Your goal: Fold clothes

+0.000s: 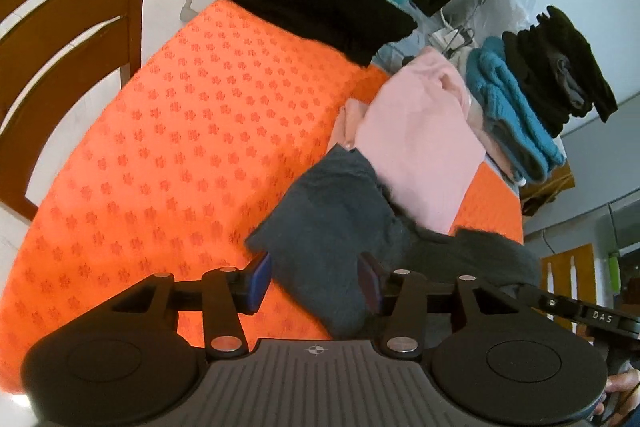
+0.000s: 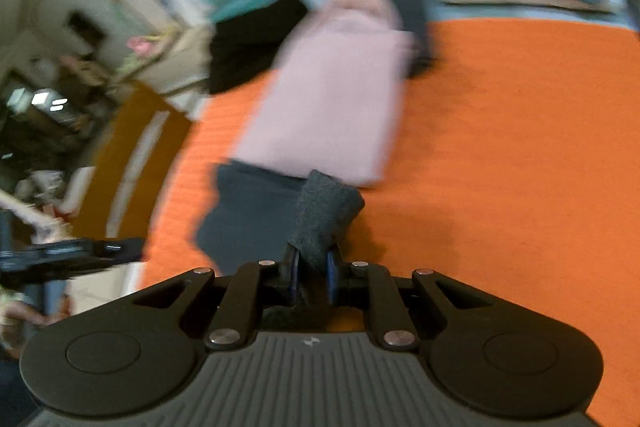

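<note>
Gripping one dark grey garment (image 2: 320,223) with right gripper (image 2: 312,277) clamped; left gripper (image 1: 314,281) wide open, empty, astride it. One pink garment (image 1: 416,143) overlapping, mid orange tablecloth (image 1: 180,131).

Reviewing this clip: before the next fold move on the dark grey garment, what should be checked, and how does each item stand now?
1. Right gripper shut on dark grey garment: ok.
2. Left gripper gripping the garment: not ok, jaws open, fabric between them.
3. Pink garment off the grey one: not ok, it overlaps.
4. Bare orange tablecloth available for the fold: ok.
5. Grey garment lying flat: cannot tell.
</note>
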Available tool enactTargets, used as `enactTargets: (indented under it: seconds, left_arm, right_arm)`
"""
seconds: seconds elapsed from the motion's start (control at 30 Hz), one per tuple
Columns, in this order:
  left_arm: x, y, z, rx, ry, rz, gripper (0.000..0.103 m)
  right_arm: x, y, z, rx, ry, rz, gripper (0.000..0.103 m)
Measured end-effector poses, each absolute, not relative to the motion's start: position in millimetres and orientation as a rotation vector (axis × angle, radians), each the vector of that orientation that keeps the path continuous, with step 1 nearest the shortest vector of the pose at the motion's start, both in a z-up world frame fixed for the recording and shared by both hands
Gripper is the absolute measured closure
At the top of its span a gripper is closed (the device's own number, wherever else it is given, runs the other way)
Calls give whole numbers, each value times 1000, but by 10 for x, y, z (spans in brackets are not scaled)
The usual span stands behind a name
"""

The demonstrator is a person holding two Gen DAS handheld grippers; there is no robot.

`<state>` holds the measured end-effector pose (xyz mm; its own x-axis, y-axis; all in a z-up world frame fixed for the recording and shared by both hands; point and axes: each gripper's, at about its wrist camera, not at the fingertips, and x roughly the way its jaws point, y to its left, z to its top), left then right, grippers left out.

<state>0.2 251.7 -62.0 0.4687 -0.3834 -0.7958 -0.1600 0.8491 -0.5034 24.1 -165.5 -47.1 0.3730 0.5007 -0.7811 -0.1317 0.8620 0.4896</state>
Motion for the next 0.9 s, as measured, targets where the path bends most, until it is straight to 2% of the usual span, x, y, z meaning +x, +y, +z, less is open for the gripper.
enactTargets:
  seconds: [0.17, 0.2, 0.3, 0.47, 0.53, 0.63, 0.8, 0.9]
  left_arm:
    - [36, 2441, -719, -549, 1125, -151, 52]
    - [50, 2423, -728, -542, 1130, -153, 52]
    - [93, 2375, -747, -523, 1145, -156, 52]
    - [172, 2299, -771, -485, 1165, -158, 48]
    - [198, 2276, -775, -468, 1171, -161, 46]
    - [228, 2243, -783, -448, 1180, -167, 45]
    - [253, 2202, -789, -424, 1189, -175, 43]
    - [255, 2189, -794, -417, 1194, -179, 43]
  right_arm:
    - [135, -2016, -738, 259, 1190, 220, 83]
    - [110, -2044, -769, 241, 1192, 190, 77]
    - [7, -1978, -788, 209, 1178, 191, 72]
    - [-50, -1569, -819, 144, 1169, 271, 55]
    - [-62, -1350, -861, 124, 1167, 301, 43]
    - [-68, -1026, -948, 72, 1170, 339, 38]
    - [-78, -669, -1114, -18, 1185, 334, 41]
    - [-118, -635, -1165, -94, 1168, 303, 81]
